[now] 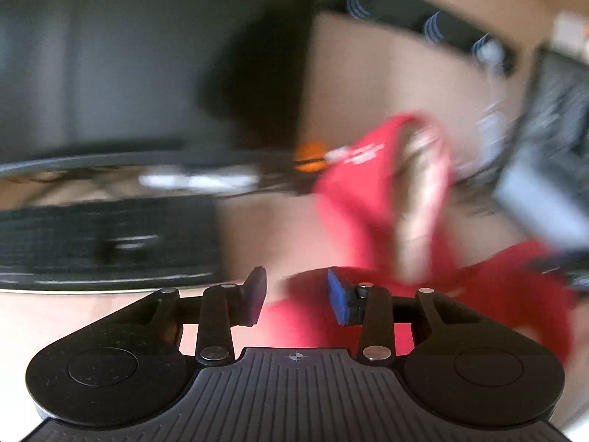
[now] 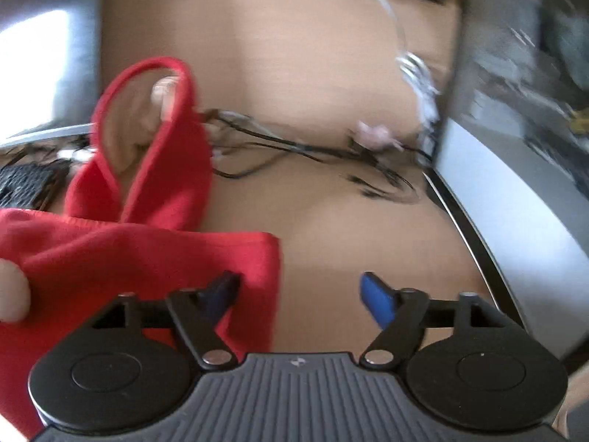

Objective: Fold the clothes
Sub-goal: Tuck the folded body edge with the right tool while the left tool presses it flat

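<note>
- Left wrist view: left claw (image 1: 296,300) spread, blue pads apart, nothing pinched between them; hovering low over the tan wooden table (image 1: 386,84), probably so as to catch an edge of cloth just ahead.
- Straight beyond the pads, a crumpled red knitted-cotton garment (image 1: 353,217), heaped rather than flat, one looped part (a neckline or strap, hard to tell) raised off the table and showing pale inside.
- Strong motion blur throughout; black flat keyboard-like slab (image 1: 106,239) at left and a dark band with blue-white marks (image 1: 423,25) along the far edge, both only roughly readable.
- Right wrist view: right claw (image 2: 300,300) spread wide, left pad touching or overlapping the hem corner of the same red garment, right pad over bare table; no cloth caught between the pads.
- Garment here at the left of the table: a folded-over lower panel with a straight edge near the claw, and above it the narrow loop standing up in an arch.
- Pale rounded shape at the left edge, perhaps a fingertip (image 2: 13,291), pressing on the cloth; likely steadying it.
- Tangle of thin black cables (image 2: 331,158) across mid-table, well behind the garment.
- Fits either gathering the garment to spread it or letting go after a fold; not settled by these views.
</note>
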`<action>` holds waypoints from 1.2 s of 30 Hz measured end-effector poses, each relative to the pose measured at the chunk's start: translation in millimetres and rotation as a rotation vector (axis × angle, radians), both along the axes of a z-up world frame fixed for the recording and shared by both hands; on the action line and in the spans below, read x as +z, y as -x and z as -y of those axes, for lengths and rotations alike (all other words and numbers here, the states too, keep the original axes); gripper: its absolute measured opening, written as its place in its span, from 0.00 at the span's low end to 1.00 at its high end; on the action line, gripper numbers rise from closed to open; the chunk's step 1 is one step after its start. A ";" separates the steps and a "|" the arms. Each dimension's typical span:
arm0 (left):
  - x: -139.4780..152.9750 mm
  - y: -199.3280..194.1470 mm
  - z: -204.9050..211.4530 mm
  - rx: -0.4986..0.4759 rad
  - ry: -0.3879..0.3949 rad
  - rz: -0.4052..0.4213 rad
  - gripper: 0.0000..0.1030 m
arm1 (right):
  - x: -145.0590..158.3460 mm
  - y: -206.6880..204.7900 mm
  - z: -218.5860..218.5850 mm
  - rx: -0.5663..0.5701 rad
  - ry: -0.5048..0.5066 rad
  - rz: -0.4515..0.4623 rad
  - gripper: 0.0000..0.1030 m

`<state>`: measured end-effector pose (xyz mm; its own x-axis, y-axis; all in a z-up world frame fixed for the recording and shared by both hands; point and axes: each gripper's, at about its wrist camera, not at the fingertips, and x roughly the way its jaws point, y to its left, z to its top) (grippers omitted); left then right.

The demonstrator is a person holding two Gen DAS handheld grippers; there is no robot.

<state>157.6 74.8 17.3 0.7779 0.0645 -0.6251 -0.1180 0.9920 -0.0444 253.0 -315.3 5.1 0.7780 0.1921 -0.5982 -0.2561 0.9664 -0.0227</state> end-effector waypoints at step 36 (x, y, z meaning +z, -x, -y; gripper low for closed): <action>-57.6 -51.5 69.4 -0.197 0.136 -0.063 0.94 | -32.1 -6.8 -67.8 0.327 -0.150 -0.055 1.00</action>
